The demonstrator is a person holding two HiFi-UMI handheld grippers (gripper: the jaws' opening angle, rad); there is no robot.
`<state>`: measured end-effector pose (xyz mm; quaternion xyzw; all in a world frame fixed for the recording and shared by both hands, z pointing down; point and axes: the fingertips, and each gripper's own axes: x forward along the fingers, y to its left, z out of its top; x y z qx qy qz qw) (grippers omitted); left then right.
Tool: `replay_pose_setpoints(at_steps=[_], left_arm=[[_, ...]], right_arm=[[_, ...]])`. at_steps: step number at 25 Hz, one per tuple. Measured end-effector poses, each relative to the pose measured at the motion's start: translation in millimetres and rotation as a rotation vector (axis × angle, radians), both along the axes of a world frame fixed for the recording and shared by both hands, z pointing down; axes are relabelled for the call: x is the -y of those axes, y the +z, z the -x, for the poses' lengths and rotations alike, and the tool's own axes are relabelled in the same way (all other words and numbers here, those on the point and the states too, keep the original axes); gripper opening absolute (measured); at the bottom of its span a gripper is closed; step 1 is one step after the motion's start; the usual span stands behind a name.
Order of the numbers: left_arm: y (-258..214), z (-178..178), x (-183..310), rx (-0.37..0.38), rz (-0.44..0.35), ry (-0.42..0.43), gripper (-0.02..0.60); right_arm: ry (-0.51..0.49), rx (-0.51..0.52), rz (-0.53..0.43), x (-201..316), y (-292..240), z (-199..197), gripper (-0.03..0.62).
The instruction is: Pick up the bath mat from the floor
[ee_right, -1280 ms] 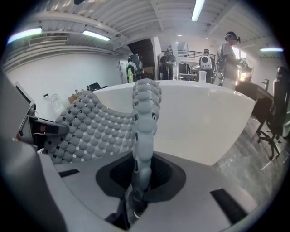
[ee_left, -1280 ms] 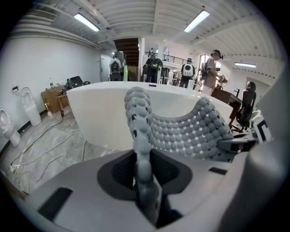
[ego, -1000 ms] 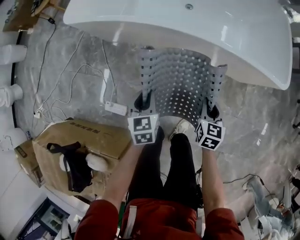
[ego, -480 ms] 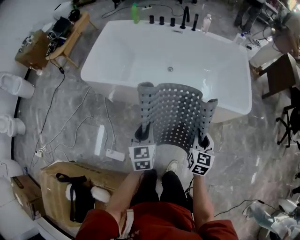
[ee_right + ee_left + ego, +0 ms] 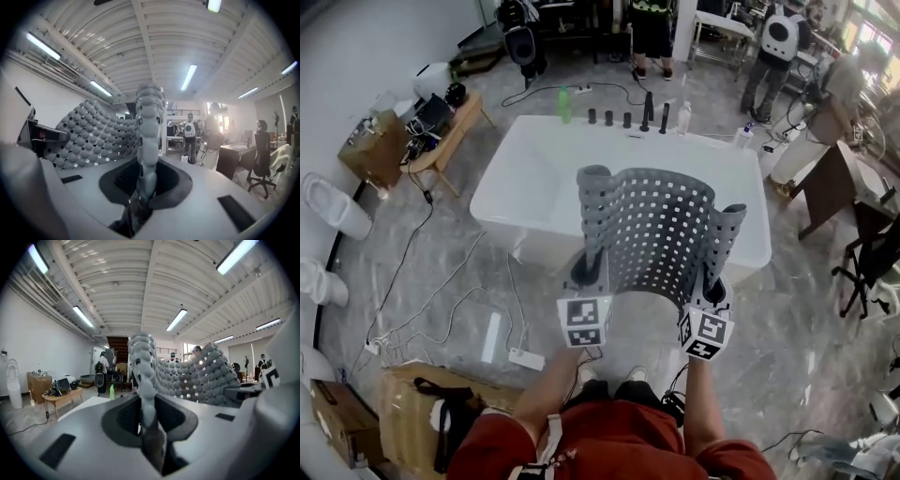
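The grey bath mat [image 5: 656, 234], full of square holes, hangs in the air in front of me, curved like a sheet between my two grippers. My left gripper [image 5: 586, 272] is shut on the mat's left edge and my right gripper [image 5: 712, 281] on its right edge. In the left gripper view the knobbly mat edge [image 5: 140, 366] stands up out of the shut left gripper [image 5: 143, 420]. The right gripper view shows the same: the mat edge [image 5: 148, 126] rises from the shut right gripper [image 5: 143, 187]. Both grippers point about level.
A white bathtub [image 5: 534, 178] stands ahead below the mat, with bottles [image 5: 623, 117] on its far rim. Cables [image 5: 441, 281] trail over the marble floor at left. A cardboard box [image 5: 403, 412] sits near my left foot. People [image 5: 778, 47] stand at the back.
Both grippers have risen together with the mat held between them. The mat has come up from near the floor to hang level with the tub, and the head view has lifted to show the room.
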<state>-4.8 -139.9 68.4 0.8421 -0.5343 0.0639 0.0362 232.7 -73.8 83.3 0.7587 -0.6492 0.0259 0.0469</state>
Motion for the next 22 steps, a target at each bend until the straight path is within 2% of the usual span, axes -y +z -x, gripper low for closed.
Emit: replay_pose_setpoints(at_steps=[10,18,22], left_arm=[[-110,-5,-3,-0.058,-0.208,0.002,0.087],[-163,5,-23,-0.108,-0.331,-0.005,0.087],[-188,15,-37,-0.136,-0.418,-0.013,0.087]], right_arm=[[-0.001,-0.033,-0.213,-1,-106,-4,0.06],[-0.015,-0.109,-0.357,-18,-170,3,0.06],[-0.019,-0.146,-0.462,-33,-204,10,0.06]])
